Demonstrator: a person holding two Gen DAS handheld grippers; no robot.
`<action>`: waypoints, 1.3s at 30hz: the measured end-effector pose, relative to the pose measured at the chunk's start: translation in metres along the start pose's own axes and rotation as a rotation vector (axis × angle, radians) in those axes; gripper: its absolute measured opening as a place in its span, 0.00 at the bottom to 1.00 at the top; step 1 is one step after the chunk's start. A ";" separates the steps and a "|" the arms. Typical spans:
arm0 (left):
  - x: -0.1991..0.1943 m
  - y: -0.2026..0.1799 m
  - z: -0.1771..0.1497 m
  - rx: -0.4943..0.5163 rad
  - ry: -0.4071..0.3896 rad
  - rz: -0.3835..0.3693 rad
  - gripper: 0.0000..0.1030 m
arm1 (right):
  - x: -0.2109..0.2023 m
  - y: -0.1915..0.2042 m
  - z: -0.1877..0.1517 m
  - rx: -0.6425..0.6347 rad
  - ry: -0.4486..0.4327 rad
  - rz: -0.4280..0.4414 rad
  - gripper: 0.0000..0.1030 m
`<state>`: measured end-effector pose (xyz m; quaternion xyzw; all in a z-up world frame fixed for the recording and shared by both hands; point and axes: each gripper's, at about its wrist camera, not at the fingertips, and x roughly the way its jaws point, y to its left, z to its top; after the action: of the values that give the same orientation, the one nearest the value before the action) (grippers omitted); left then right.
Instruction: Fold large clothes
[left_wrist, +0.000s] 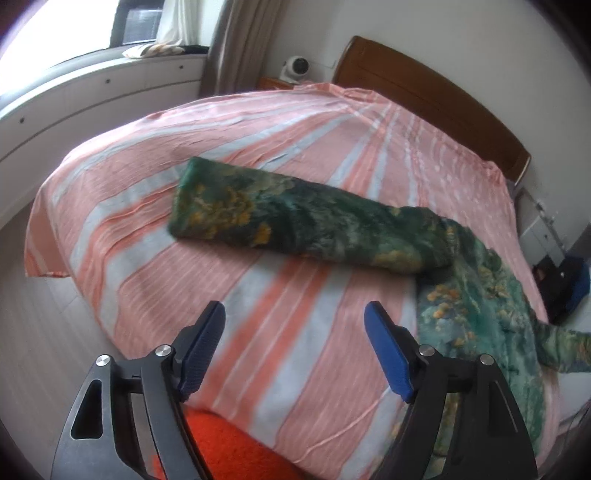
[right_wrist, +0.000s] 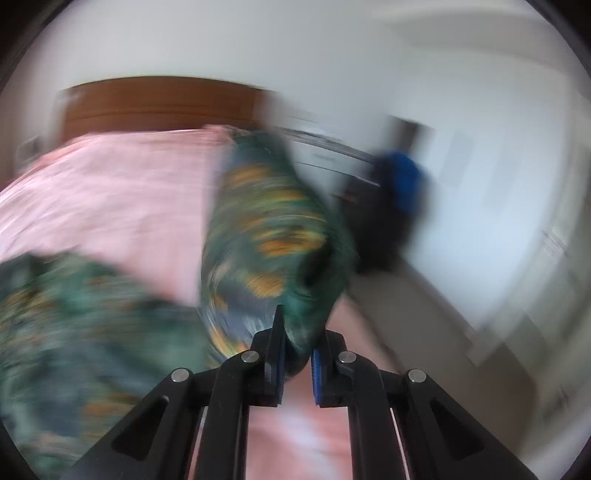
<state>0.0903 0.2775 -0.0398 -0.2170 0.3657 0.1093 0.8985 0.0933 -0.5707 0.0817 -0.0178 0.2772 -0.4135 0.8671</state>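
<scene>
Garment (left_wrist: 306, 225), one: green with yellow-orange print, lying on the bed. In the left wrist view we see one part of it folded into a long band running across the middle of the bed from left to right, and the rest spread loosely at the right, near edge, with one strip trailing off the right side.

Right gripper (right_wrist: 297, 347), one: its jaws are clamped on a bunched fold of the garment (right_wrist: 273, 236), which rises from between the blue pads (right_wrist: 315, 369) and fills the middle of that view. This view is heavily blurred, so we cannot tell which edge of the garment is held. More of the garment shows blurred at the near left.

Left gripper (left_wrist: 295, 328), one: jaws wide apart, nothing between them, hovering over bare bedspread at the near side, with the folded band beyond its tips. Blue pads, two, one on each finger.

Bedspread (left_wrist: 236, 147), one: pink with pale grey stripes, covering the whole bed.

Headboard (left_wrist: 424, 96), one: brown wood, at the far right.

Orange fabric (left_wrist: 229, 446), one patch: at the near edge, below the left gripper; we cannot tell what it is.

Window (left_wrist: 66, 26), one: far left, with a curtain (left_wrist: 236, 40) beside it.

Small white device (left_wrist: 295, 66), one: on a stand beside the headboard.

Dark and blue item (left_wrist: 567, 288), one: on the floor, right of the bed.
</scene>
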 end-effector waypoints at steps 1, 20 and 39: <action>0.002 -0.008 -0.001 0.009 0.000 -0.012 0.80 | 0.015 -0.037 -0.011 0.035 0.055 -0.061 0.31; 0.057 -0.101 -0.102 0.323 0.458 -0.387 0.86 | -0.043 0.021 -0.220 0.159 0.516 0.784 0.71; 0.039 -0.101 -0.101 0.437 0.397 -0.265 0.34 | -0.064 0.060 -0.221 0.056 0.522 0.756 0.33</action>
<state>0.0926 0.1428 -0.1005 -0.0817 0.5171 -0.1341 0.8414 -0.0066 -0.4406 -0.0910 0.2130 0.4620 -0.0661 0.8584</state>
